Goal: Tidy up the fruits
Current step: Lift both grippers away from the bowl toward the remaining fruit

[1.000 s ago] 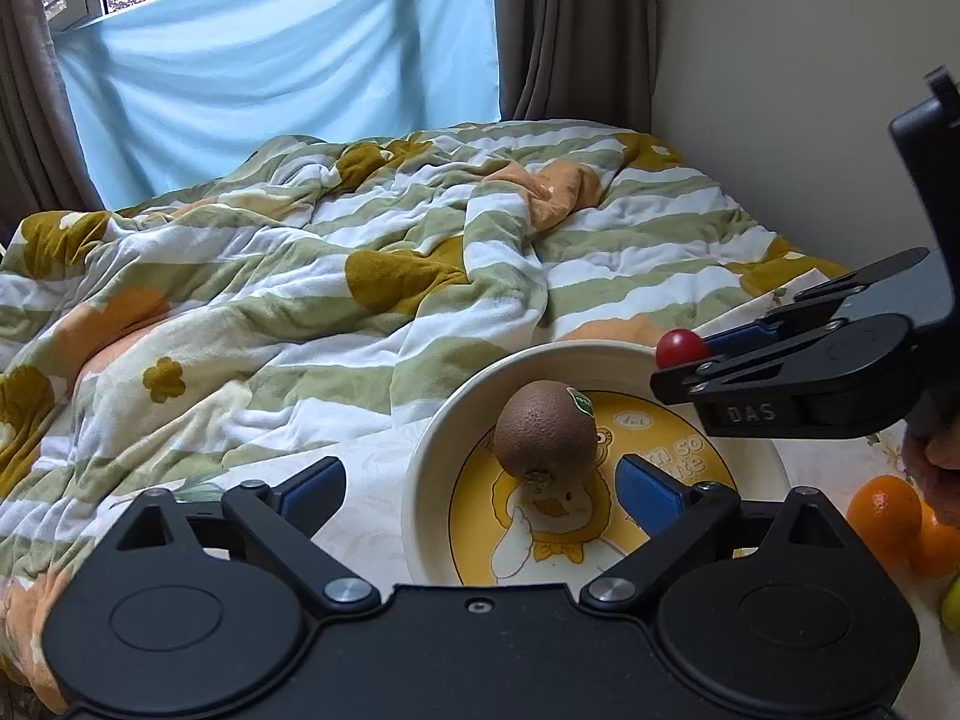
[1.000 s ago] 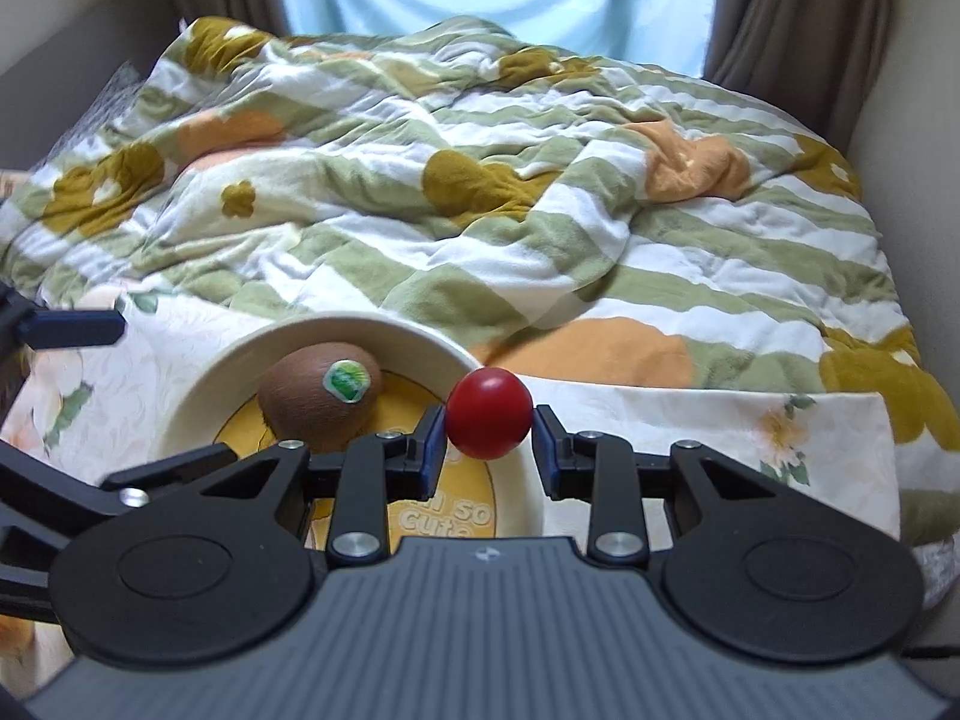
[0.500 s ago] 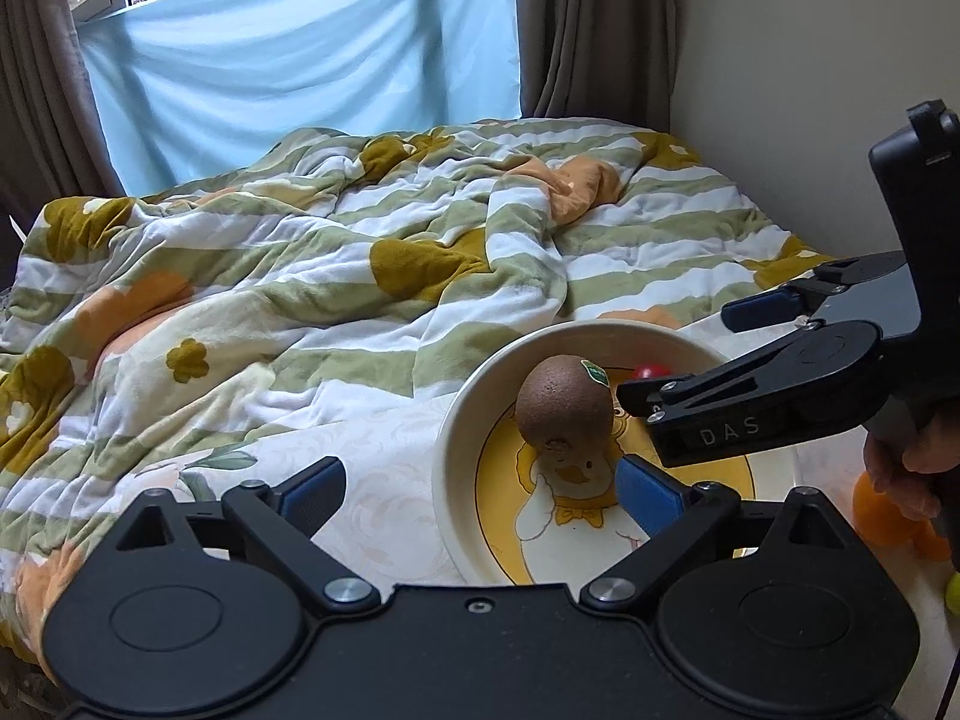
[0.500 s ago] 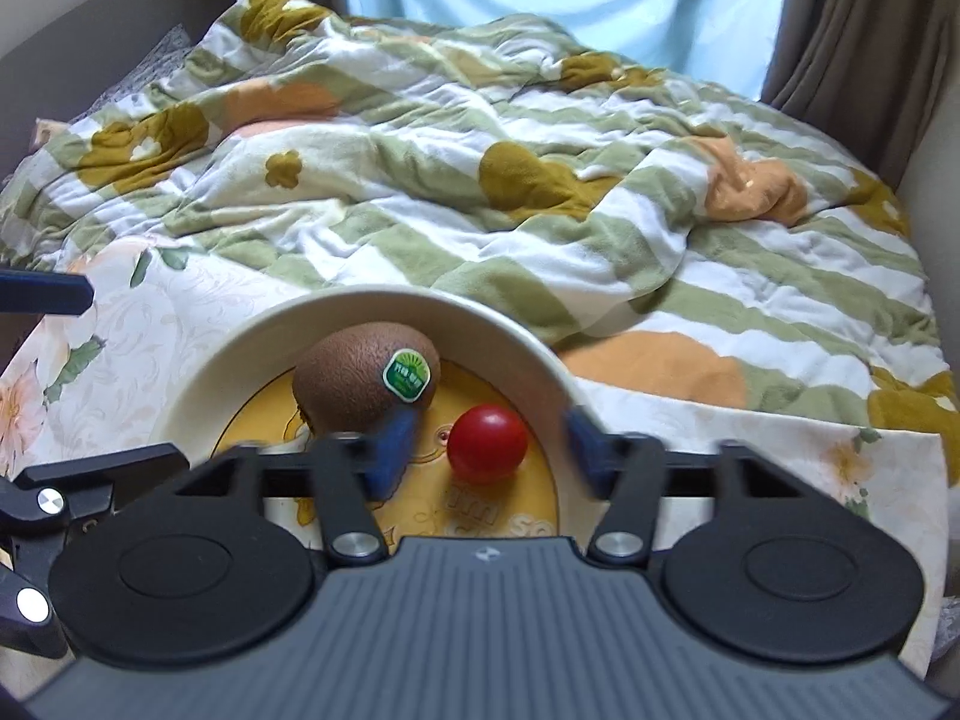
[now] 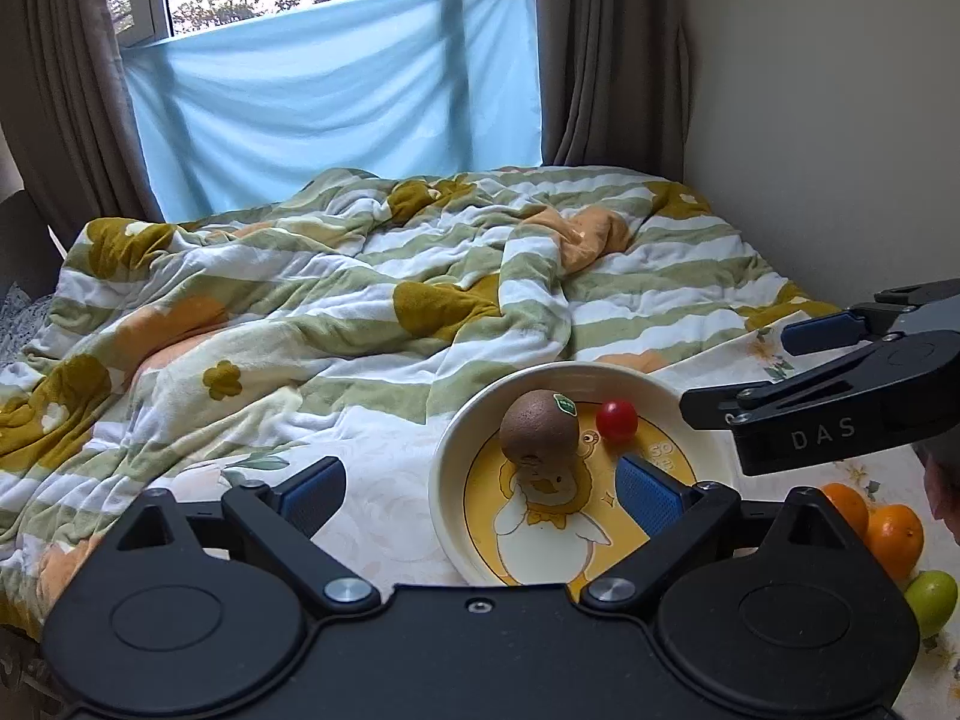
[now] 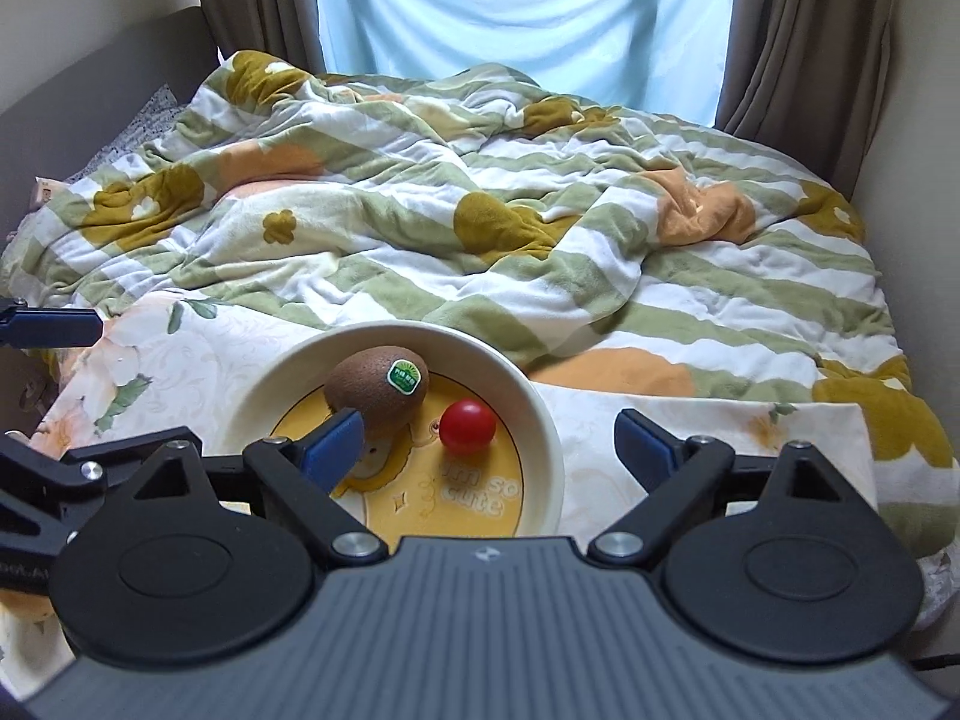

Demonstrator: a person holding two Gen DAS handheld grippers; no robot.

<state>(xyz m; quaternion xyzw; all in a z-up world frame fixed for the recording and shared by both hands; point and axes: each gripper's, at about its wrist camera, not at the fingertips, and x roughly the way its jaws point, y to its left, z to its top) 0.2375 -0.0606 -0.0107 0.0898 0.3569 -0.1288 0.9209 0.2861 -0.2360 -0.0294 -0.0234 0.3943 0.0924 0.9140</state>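
Note:
A cream bowl (image 5: 462,432) with a yellow duck picture sits on the bed; it also shows in the right wrist view (image 6: 540,402). In it lie a brown kiwi (image 5: 539,425) (image 6: 378,387) with a green sticker and a small red tomato (image 5: 617,420) (image 6: 467,426). My left gripper (image 5: 480,489) is open and empty, just short of the bowl. My right gripper (image 6: 492,441) is open and empty above the bowl's near rim; it also shows from the side in the left wrist view (image 5: 780,372).
Two oranges (image 5: 888,531) and a green fruit (image 5: 931,600) lie on the floral sheet right of the bowl. A rumpled striped blanket (image 5: 360,300) covers the bed behind. A wall (image 5: 840,120) stands on the right, curtains and window behind.
My right gripper opened and let the tomato go into the bowl beside the kiwi, then drew back and up. My left gripper pulled back a little, staying open.

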